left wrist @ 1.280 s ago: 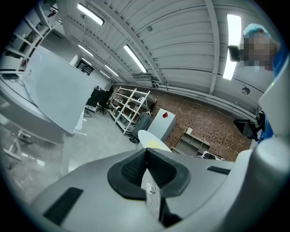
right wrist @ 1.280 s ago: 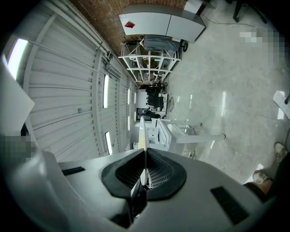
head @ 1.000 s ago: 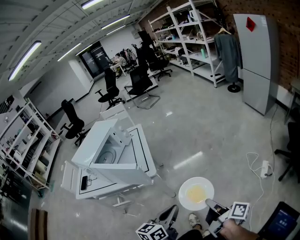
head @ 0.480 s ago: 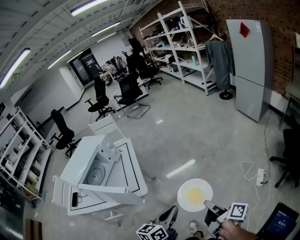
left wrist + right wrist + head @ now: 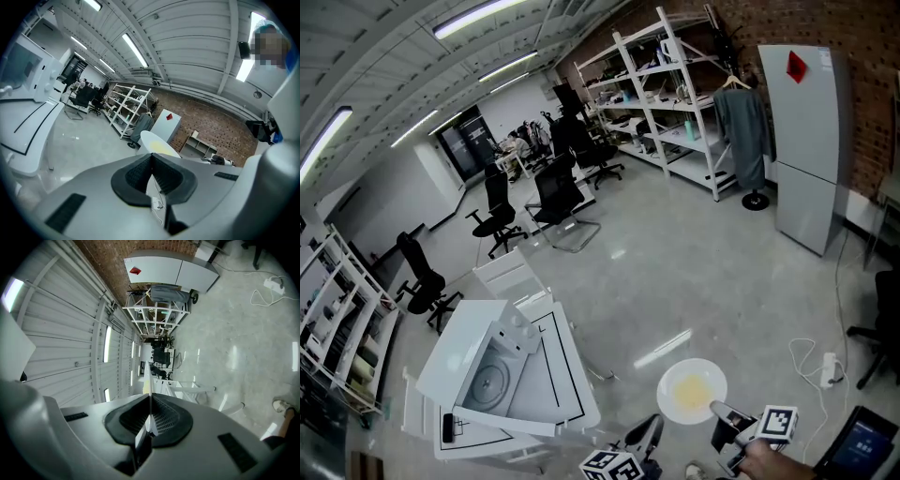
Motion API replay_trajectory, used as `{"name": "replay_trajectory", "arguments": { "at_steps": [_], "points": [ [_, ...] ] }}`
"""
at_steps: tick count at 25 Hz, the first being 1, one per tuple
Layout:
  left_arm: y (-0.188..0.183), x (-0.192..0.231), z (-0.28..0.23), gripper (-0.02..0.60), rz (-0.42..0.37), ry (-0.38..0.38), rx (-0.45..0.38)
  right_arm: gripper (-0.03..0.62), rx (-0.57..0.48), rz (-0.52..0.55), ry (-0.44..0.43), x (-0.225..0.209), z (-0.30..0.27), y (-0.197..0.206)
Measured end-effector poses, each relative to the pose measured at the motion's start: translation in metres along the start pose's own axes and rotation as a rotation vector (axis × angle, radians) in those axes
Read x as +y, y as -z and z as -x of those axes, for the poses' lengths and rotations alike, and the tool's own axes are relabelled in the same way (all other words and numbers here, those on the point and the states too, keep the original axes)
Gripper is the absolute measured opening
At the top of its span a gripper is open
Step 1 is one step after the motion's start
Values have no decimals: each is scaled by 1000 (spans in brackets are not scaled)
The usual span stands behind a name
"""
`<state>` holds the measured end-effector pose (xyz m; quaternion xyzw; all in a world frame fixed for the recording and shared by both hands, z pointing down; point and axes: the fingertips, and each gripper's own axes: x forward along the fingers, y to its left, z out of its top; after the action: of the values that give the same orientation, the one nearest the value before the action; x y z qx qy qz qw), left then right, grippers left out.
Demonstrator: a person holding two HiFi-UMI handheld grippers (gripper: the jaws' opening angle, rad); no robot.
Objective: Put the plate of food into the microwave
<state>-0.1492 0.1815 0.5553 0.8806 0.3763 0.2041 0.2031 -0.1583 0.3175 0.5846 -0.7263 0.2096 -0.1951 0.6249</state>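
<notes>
A white plate (image 5: 692, 390) with yellow food hangs above the floor at the lower right of the head view. My right gripper (image 5: 719, 410) is shut on its near rim. In the right gripper view the plate (image 5: 148, 378) shows edge-on between the jaws of the right gripper (image 5: 150, 399). The white microwave (image 5: 478, 349) stands at the lower left with its door (image 5: 555, 373) swung open and the turntable (image 5: 490, 383) showing. My left gripper (image 5: 648, 430) sits left of the plate, jaws shut and holding nothing. In the left gripper view (image 5: 151, 157) the plate (image 5: 158, 145) lies beyond the tips and the microwave (image 5: 26, 70) is at the left.
Black office chairs (image 5: 555, 194) stand on the grey floor behind the microwave. Metal shelving (image 5: 675, 103) and a grey fridge (image 5: 811, 141) line the brick wall at the right. A white power strip with cable (image 5: 828, 367) lies on the floor to the right of the plate.
The head view has shifted, so the microwave now sits lower and further left. The plate stays in the right gripper's hold at about the same spot.
</notes>
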Motion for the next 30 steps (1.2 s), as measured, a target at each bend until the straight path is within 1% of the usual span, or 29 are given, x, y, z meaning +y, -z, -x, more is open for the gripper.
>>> {"name": "replay_trajectory", "arguments": {
  "at_steps": [4, 13, 18, 21, 26, 30],
  "points": [
    [-13, 20, -13, 6, 11, -2, -9, 12, 9, 0, -16, 3, -30, -9],
    [-28, 51, -28, 6, 39, -64, -42, 12, 52, -8, -27, 1, -73, -27],
    [-39, 71, -39, 6, 52, -138, -76, 12, 123, -19, -29, -5, -104, -41],
    [-50, 80, -44, 6, 64, -194, -107, 12, 188, -18, -28, -4, -125, -49],
    [-67, 97, -53, 6, 81, -294, -170, 12, 305, -23, -52, 3, -163, -60],
    [-79, 107, -60, 6, 98, -365, -205, 12, 387, -5, -41, 4, -191, -71]
  ]
}}
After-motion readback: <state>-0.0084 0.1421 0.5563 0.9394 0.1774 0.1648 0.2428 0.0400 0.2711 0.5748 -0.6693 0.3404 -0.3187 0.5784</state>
